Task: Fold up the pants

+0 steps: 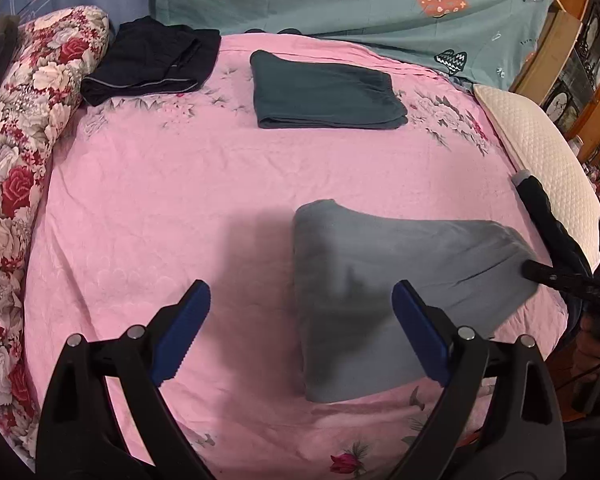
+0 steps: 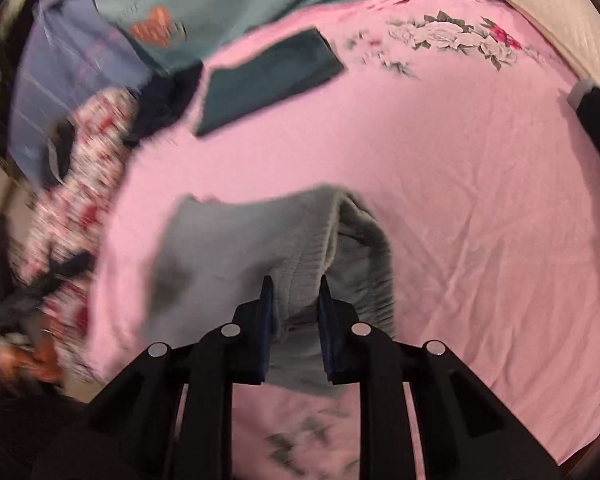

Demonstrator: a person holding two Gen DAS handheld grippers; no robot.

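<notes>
Grey pants [image 1: 364,280] lie folded on the pink bed sheet [image 1: 160,208], their right end lifted. My left gripper [image 1: 300,296] is open and empty, hovering above the sheet with its right finger over the pants' left part. My right gripper [image 2: 294,284] is shut on the ribbed waistband end of the grey pants [image 2: 260,248] and holds it raised off the sheet [image 2: 460,200]. The right gripper also shows at the right edge of the left wrist view [image 1: 540,270], at the pants' raised end.
Folded dark teal pants [image 1: 324,92] lie at the back middle, also in the right wrist view [image 2: 268,76]. A dark navy garment [image 1: 152,60] lies back left. A floral quilt roll [image 1: 16,160] lines the left edge. A white pillow [image 1: 540,152] and a black object [image 1: 540,208] lie right.
</notes>
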